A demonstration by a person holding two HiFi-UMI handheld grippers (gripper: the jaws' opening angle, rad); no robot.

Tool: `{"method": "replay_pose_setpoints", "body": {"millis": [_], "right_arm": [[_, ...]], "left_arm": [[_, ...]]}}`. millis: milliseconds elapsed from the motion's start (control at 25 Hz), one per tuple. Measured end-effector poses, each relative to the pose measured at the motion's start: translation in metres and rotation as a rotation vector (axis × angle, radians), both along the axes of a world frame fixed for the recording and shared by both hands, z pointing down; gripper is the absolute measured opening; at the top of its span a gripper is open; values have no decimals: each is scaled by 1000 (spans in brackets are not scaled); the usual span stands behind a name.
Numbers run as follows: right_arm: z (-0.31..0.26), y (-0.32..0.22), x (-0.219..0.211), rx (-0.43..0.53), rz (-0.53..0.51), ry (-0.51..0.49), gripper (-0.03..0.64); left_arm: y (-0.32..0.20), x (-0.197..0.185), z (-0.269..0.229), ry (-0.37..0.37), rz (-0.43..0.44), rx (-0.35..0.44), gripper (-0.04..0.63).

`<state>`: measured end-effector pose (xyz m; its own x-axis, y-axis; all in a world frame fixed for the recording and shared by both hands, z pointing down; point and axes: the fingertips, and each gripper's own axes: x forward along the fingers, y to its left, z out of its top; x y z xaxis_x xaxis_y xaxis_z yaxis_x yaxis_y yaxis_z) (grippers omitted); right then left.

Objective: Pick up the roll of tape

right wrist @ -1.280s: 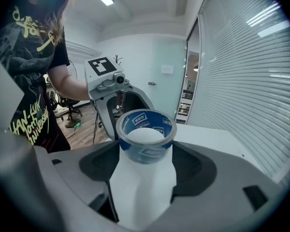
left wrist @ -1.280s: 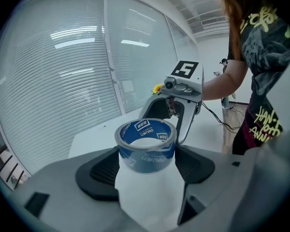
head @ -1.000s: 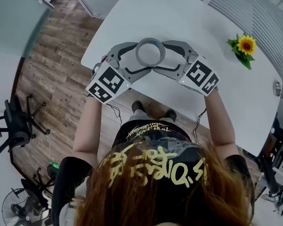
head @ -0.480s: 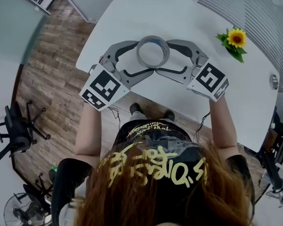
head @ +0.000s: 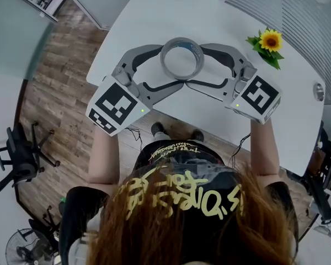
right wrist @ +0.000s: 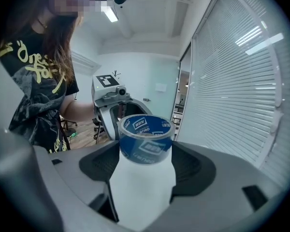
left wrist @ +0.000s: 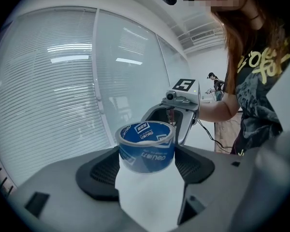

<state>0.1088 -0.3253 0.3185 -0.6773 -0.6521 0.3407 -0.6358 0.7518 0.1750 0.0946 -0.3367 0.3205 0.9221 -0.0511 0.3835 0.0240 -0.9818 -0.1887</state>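
The roll of tape point(head: 182, 42), a clear ring with a blue printed core, hangs above the white table point(head: 154, 15). My left gripper point(head: 170, 66) comes at it from the left and my right gripper point(head: 194, 65) from the right. Both pairs of wide-set jaws close round the roll, so it is clamped between the two. In the left gripper view the roll point(left wrist: 146, 151) sits at the tips of my left gripper point(left wrist: 146, 170), with the right gripper's marker cube point(left wrist: 183, 86) behind it. In the right gripper view the roll point(right wrist: 145, 146) fills the gap of my right gripper point(right wrist: 144, 166).
A sunflower point(head: 270, 40) lies on the table at the far right, and a small round fitting point(head: 319, 91) sits near the table's right edge. Wooden floor point(head: 60, 93) and office chairs point(head: 22, 153) are to the left. Window blinds run along the far side.
Both grippers have risen together with the roll of tape between them. They look larger and stand further apart at the cubes. The grip on the roll is unchanged.
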Motion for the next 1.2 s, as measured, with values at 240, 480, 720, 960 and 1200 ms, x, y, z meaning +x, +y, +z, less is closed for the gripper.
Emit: {"method": "replay_pose_setpoints", "body": {"millis": [240,480,720,960,1200], "right_arm": [[-21,9,8,19,7,-37,330],[-41,16,12,37,19,-53,330],[-60,27,24,68,19,-73,330],[-77,35,31,89,14,-87,330],[-87,37,29,109,11,-99,330]], "left_arm": [[9,8,-21,32,17,1,354],[16,11,-42,52,34,25,354],[26,22,-61,95,49,21,354],[34,26,-79,109,52,34,353],[35,22,-87,129,58,24,354]]}}
